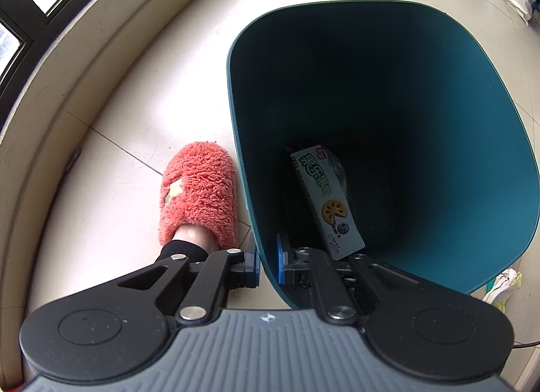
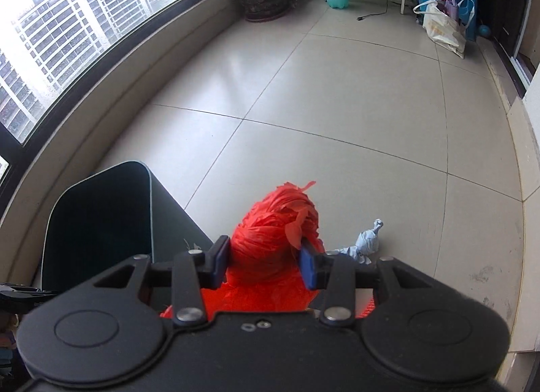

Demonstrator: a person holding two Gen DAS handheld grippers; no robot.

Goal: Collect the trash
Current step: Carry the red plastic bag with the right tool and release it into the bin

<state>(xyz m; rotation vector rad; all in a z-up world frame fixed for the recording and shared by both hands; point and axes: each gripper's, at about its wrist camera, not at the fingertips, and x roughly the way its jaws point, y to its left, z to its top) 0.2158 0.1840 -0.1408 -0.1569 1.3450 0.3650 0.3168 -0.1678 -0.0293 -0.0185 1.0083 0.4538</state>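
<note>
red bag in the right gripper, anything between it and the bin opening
Nothing visible blocks it. The red plastic bag sits clamped in the right gripper, just beside the open teal bin; the left gripper only pinches the near rim.

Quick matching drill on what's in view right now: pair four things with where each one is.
1 red plastic bag
2 snack box
3 bin wall
4 pale crumpled wad

A on the floor tiles
B between the right gripper pads
C at the bin's bottom
D pinched by the left gripper

Pairs: 1-B, 2-C, 3-D, 4-A
</note>
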